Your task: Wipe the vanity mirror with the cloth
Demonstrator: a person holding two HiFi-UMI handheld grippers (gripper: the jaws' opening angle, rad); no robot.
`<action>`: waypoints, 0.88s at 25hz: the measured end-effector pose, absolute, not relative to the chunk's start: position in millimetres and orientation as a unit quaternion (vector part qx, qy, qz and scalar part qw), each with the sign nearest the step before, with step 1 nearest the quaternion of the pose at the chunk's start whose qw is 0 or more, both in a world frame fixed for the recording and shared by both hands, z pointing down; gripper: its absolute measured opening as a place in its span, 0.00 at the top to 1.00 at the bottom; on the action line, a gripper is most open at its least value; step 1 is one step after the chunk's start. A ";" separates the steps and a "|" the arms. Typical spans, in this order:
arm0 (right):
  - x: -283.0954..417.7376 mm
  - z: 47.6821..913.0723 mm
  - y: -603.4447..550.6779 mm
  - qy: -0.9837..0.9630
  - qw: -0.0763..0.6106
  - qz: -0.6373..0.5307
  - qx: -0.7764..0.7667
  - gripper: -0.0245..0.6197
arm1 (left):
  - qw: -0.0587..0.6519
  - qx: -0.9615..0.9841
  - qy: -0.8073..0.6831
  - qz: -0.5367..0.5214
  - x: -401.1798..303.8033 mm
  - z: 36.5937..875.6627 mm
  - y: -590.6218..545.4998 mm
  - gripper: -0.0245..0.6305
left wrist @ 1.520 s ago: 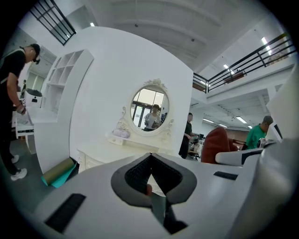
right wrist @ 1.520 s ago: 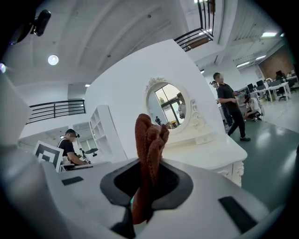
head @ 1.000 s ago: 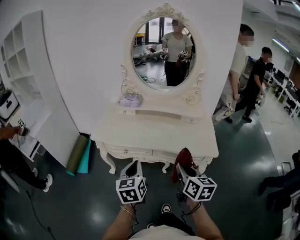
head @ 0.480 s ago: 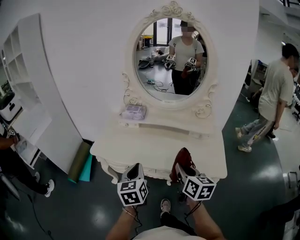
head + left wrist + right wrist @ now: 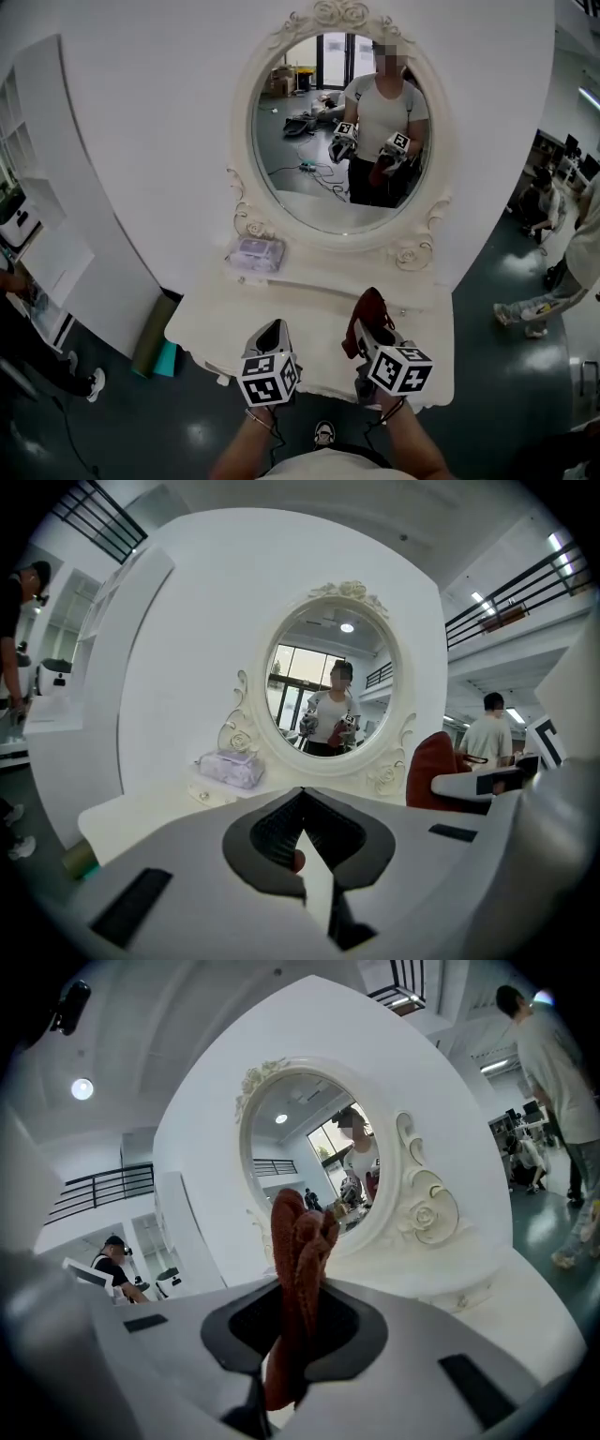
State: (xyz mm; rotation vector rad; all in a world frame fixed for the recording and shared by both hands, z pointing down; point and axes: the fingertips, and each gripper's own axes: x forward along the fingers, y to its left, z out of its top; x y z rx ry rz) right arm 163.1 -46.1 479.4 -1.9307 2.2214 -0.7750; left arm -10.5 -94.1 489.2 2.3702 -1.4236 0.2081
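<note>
An oval vanity mirror (image 5: 342, 131) in a carved white frame stands at the back of a white dressing table (image 5: 309, 323). It shows also in the left gripper view, mirror (image 5: 328, 696), and in the right gripper view, mirror (image 5: 314, 1162). My right gripper (image 5: 367, 328) is shut on a dark red cloth (image 5: 368, 314), which sticks up between its jaws, cloth (image 5: 298, 1269). It hovers over the table's front right part, short of the glass. My left gripper (image 5: 270, 335) hangs over the table's front edge, shut and holding nothing.
A pale lilac pack of wipes (image 5: 255, 253) lies on the small shelf left of the mirror. White shelving (image 5: 37, 216) stands at the left, rolled mats (image 5: 155, 337) lean by the table. People (image 5: 562, 244) move about at the right.
The view has closed in on the dressing table: the mirror looks larger and the grippers now hang over the tabletop. The cloth stays in the right gripper.
</note>
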 end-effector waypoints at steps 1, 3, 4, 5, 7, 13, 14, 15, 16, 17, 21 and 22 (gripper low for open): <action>169.5 478.9 -55.5 0.730 0.049 -0.255 -0.633 0.87 | 0.182 0.840 -0.505 0.075 -3.6 488.0 -103.3 0.96; 180.5 479.3 -71.9 0.732 0.047 -0.256 -0.629 0.87 | 0.180 0.840 -0.506 0.075 8.1 485.9 -119.1 0.96; 185.4 480.1 -79.7 0.734 0.046 -0.257 -0.628 0.87 | 0.180 0.839 -0.508 0.074 12.6 485.4 -126.4 0.96; 189.9 480.7 -87.8 0.734 0.047 -0.257 -0.626 0.87 | 0.180 0.838 -0.510 0.074 16.1 485.1 -133.7 0.96; 197.3 480.7 -103.9 0.735 0.052 -0.259 -0.625 0.87 | 0.179 0.836 -0.513 0.076 21.4 484.8 -148.0 0.96; 201.8 489.7 -134.3 0.733 0.047 -0.271 -0.622 0.87 | 0.188 0.835 -0.510 0.089 28.3 492.1 -181.8 0.96; 201.6 490.7 -139.6 0.732 0.046 -0.273 -0.622 0.87 | 0.189 0.836 -0.508 0.090 29.3 492.4 -188.3 0.96; 201.0 490.6 -145.0 0.731 0.047 -0.274 -0.623 0.87 | 0.189 0.837 -0.505 0.091 30.1 491.8 -195.0 0.96; 200.2 489.5 -150.7 0.731 0.049 -0.274 -0.623 0.87 | 0.188 0.840 -0.502 0.091 31.2 490.2 -201.4 0.96; 199.4 487.8 -156.1 0.730 0.051 -0.272 -0.624 0.87 | 0.186 0.842 -0.498 0.091 32.3 488.3 -207.5 0.96; 195.3 484.0 -171.9 0.729 0.050 -0.266 -0.629 0.87 | 0.184 0.847 -0.491 0.090 31.2 486.9 -226.8 0.96; 194.5 482.7 -175.4 0.730 0.048 -0.263 -0.629 0.87 | 0.185 0.847 -0.491 0.089 30.4 486.7 -231.1 0.96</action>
